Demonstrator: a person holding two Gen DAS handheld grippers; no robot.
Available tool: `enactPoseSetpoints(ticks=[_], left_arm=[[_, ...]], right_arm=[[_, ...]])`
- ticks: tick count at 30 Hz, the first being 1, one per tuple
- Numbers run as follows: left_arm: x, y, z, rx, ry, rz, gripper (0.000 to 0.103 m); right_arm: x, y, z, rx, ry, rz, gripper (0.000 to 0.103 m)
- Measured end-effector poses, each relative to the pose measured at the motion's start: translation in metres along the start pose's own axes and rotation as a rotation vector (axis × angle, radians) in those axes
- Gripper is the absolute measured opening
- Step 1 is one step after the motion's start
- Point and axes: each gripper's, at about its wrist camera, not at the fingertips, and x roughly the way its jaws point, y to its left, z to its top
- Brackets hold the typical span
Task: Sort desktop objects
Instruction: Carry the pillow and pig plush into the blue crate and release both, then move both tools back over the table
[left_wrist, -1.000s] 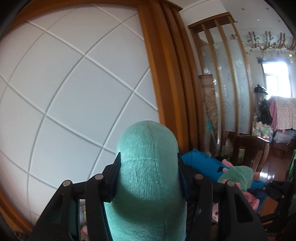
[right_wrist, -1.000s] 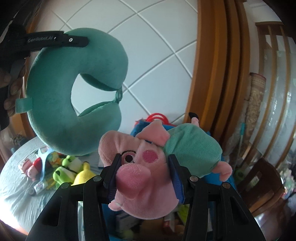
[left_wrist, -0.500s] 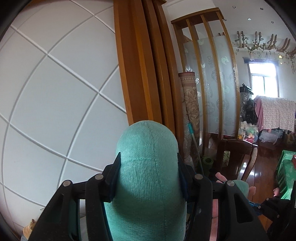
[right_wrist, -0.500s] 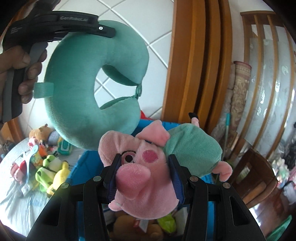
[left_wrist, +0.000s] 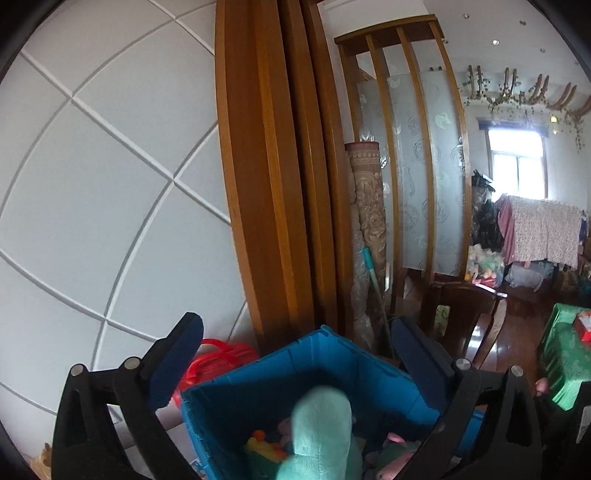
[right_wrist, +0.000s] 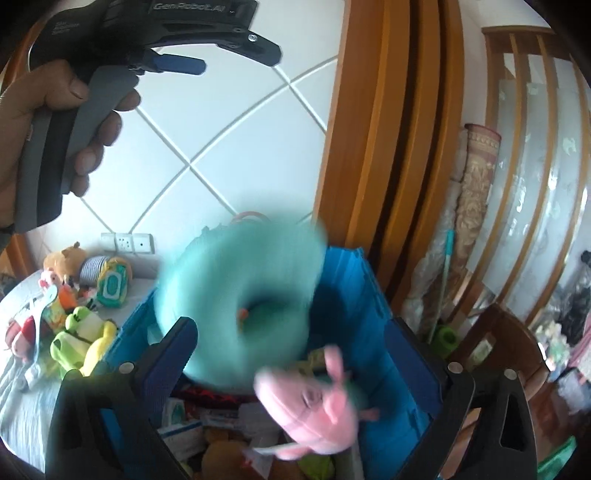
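Observation:
A teal neck pillow (right_wrist: 240, 314) is blurred in mid-air over the blue bin (right_wrist: 369, 314), free of both grippers. It also shows in the left wrist view (left_wrist: 321, 435) below my open left gripper (left_wrist: 295, 354). A pink pig plush (right_wrist: 314, 410) is blurred just above the bin's contents, below my open right gripper (right_wrist: 295, 354). The left gripper (right_wrist: 199, 48) also shows at the top left of the right wrist view, held in a hand. The blue bin (left_wrist: 332, 365) holds several toys and packets.
A table at left carries a green frog plush (right_wrist: 81, 339), a wipes pack (right_wrist: 112, 288) and other small toys. A wooden pillar (left_wrist: 273, 184) and white panelled wall stand behind the bin. A red basket (left_wrist: 218, 360) sits beside the bin. Dark wooden chair (right_wrist: 498, 354) at right.
Both grippers have opened. The teal neck pillow and the pink pig plush have left the jaws and are dropping toward the blue bin. Both views have swung down over the bin.

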Motion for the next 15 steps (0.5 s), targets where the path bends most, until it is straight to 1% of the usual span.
enactPoseSetpoints(ticks=[2,8,15], left_arm=[[-0.002,0.001,-0.005,0.013,0.005,0.015,0.103],[-0.017,0.011,-0.019,0.008,0.018,0.025,0.103],[-0.046,0.033,-0.034,-0.023,0.019,0.065,0.103]], right_arm=[[0.002,-0.001,-0.003,0.004,0.007,-0.004,0.102],[0.001,0.002,-0.006,0.007,0.014,-0.005,0.102],[-0.008,0.025,-0.008,-0.016,0.027,0.015,0.102]])
